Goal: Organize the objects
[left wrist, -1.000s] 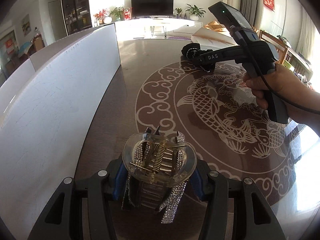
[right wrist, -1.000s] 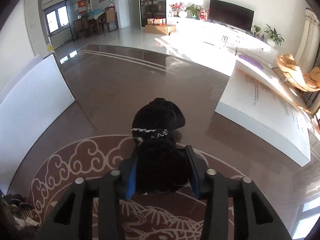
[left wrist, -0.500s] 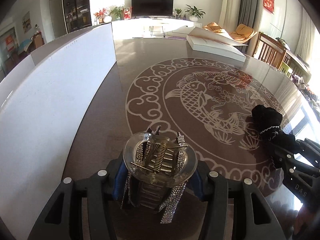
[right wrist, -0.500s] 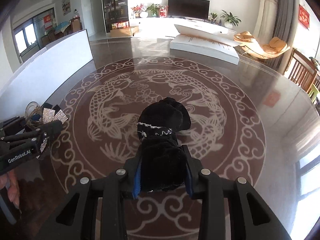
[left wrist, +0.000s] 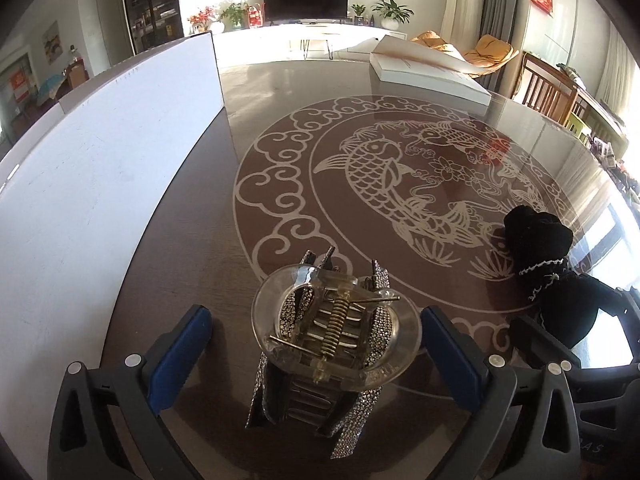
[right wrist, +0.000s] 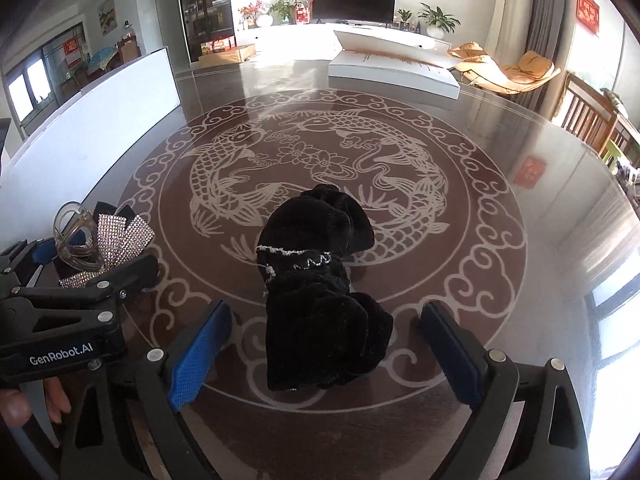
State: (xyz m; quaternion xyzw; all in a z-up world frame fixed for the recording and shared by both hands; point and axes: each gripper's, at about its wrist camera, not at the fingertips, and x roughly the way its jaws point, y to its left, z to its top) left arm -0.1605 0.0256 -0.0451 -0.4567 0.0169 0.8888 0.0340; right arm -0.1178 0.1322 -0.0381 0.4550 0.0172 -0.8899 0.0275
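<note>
A clear hair claw clip (left wrist: pixel 336 336) with rhinestone ribbons lies on the round glass table (left wrist: pixel 280 92) between the spread blue pads of my left gripper (left wrist: pixel 316 344); its jaws are opening and the pads stand apart from the clip. A black velvet bow with a white trim (right wrist: pixel 320 292) rests on the table between the pads of my right gripper (right wrist: pixel 324 348), whose jaws are also opening and do not touch it. The bow (left wrist: pixel 540 260) also shows at the right of the left wrist view. At the left of the right wrist view are the clip (right wrist: pixel 92 240) and the left gripper's body.
A white board (left wrist: pixel 100 184) stands along the table's left side. A white open box (right wrist: pixel 392 64) lies at the far edge. Wooden chairs (right wrist: pixel 592 120) stand at the right. A carp pattern (right wrist: pixel 316 184) covers the table's middle. A hand (right wrist: pixel 24 400) holds the left gripper.
Both grippers have let go: the left pads spread away from the clip, the right pads away from the bow. A second ago the right gripper carried the bow from the far side to beside the clip.
</note>
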